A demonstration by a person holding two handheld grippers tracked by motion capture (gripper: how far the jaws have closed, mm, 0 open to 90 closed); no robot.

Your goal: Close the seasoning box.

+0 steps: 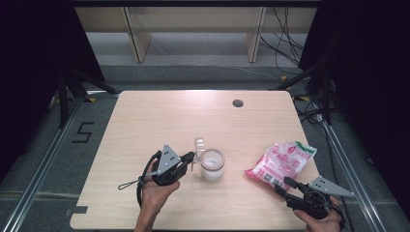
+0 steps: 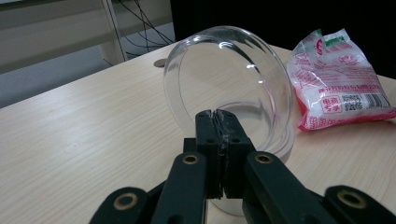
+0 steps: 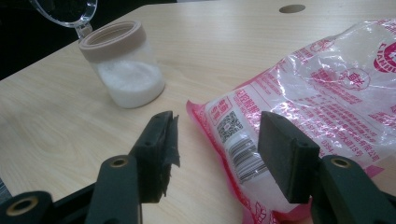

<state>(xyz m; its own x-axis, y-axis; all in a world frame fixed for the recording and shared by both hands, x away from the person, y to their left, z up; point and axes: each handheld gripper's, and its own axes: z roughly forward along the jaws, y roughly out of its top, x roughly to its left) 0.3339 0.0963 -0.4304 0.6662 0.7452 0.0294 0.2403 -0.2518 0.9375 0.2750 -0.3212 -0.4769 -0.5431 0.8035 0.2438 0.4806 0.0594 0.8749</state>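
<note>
Left gripper (image 1: pixel 189 158) clamps clear lid (image 2: pixel 229 84), holding it tipped up off jar (image 1: pixel 212 164) mid-table. Right gripper (image 3: pixel 217 154) gapes over bag (image 3: pixel 322 107) corner (untouched). Next, likely: pinch bag, lift for pouring.

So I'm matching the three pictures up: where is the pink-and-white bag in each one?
High view: bag at right of centre, right of the jar.
Left gripper view: upper right.
Right gripper view: right half.
Shared landmark: the jar.
</note>
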